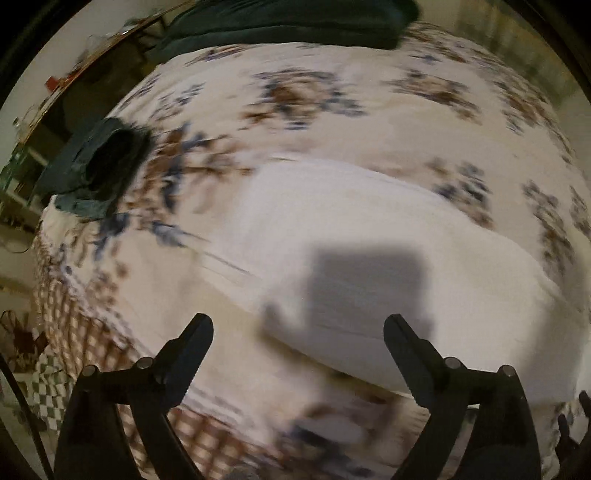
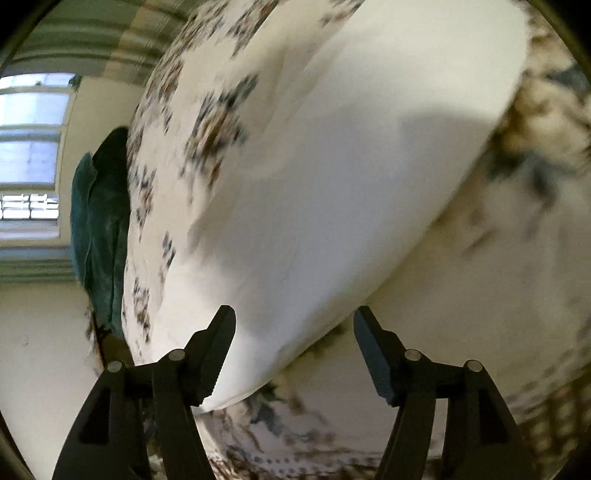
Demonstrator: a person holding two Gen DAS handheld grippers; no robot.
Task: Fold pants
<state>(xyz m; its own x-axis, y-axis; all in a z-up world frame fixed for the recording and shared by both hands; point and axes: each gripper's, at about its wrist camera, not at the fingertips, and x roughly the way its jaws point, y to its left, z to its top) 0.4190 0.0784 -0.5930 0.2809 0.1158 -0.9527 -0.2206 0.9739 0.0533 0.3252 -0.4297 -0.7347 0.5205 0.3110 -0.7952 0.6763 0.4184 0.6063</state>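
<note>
White pants [image 1: 369,236] lie folded flat on a floral bedspread [image 1: 303,92]; the picture is motion-blurred. My left gripper [image 1: 298,328] hangs above the near edge of the pants, open, with nothing between its fingers. In the right wrist view the same white pants [image 2: 351,177] stretch away as a long band. My right gripper [image 2: 294,323] stands open over their near end, and the cloth passes below the fingertips without being pinched.
A dark teal garment with a black patch [image 1: 99,162] lies at the bed's left edge. A dark green pillow or blanket [image 1: 288,22] lies at the far end, and a teal cloth [image 2: 96,229] hangs off the bed's far side. A window [image 2: 29,158] is beyond.
</note>
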